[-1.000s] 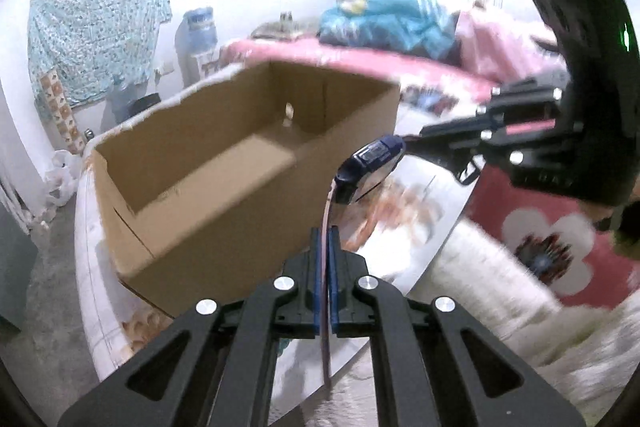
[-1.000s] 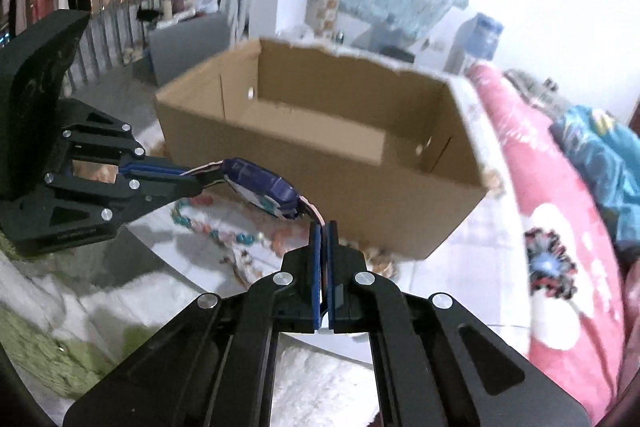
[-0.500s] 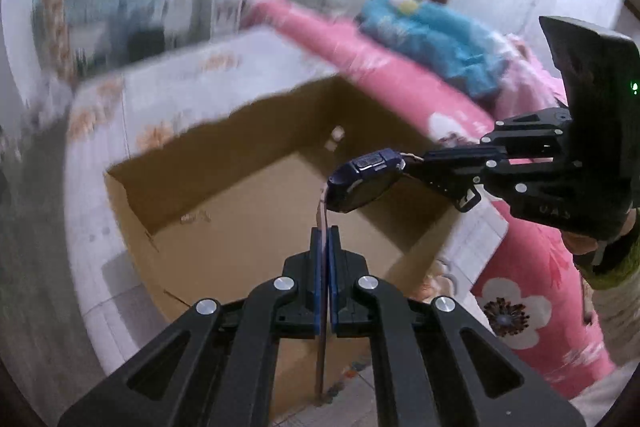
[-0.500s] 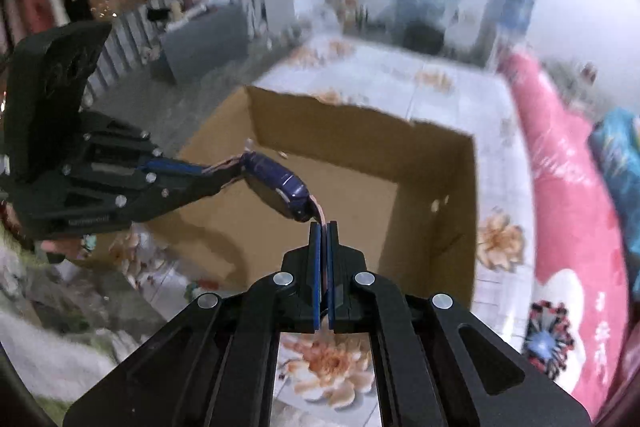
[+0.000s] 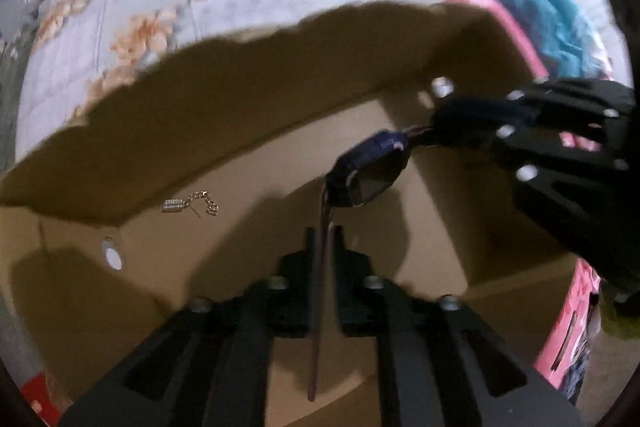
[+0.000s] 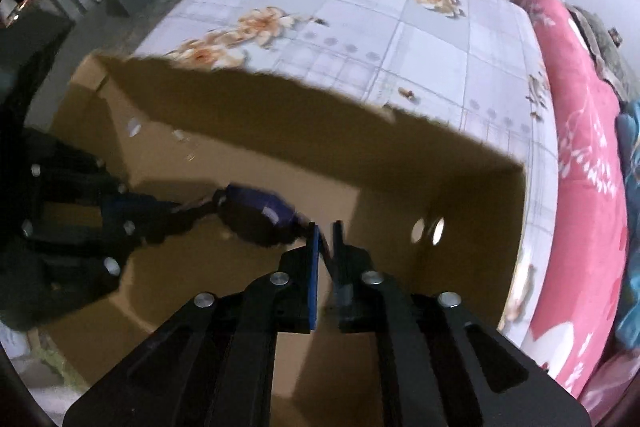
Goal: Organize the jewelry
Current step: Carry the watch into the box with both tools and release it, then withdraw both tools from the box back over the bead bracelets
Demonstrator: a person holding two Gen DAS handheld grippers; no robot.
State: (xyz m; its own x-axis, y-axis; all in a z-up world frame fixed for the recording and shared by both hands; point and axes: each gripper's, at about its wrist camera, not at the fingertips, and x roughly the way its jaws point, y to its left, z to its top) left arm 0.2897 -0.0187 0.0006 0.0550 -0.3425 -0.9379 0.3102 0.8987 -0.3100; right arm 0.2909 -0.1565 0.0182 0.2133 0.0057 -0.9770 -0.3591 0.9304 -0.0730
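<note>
Pointing steeply down, both of your grippers hang over the open cardboard box (image 5: 240,115), with a wristwatch (image 5: 366,173) strung between them above the box floor. Your left gripper (image 5: 322,233) has one strap end of the watch running down between its fingers, and its jaws are opening: a narrow gap shows on either side of the thin strap, so the pads no longer seem to press on it. Your right gripper (image 6: 325,229) is doing the same at the other strap end; its jaws are opening too, with a slim gap between the blue pad (image 6: 314,267) and the opposite finger, and the strap lies in that gap. In the left wrist view the watch shows a dark face and a purple case, tilted, with the right gripper reaching in from the right side. In the right wrist view the watch sits just left of your fingertips, motion-blurred.

On the box floor, near the far wall, lies a small gold chain with a silver clasp piece (image 5: 188,203), well apart from the watch. The box stands on a floral sheet (image 6: 360,15), with a pink blanket (image 6: 580,131) along the right edge.
</note>
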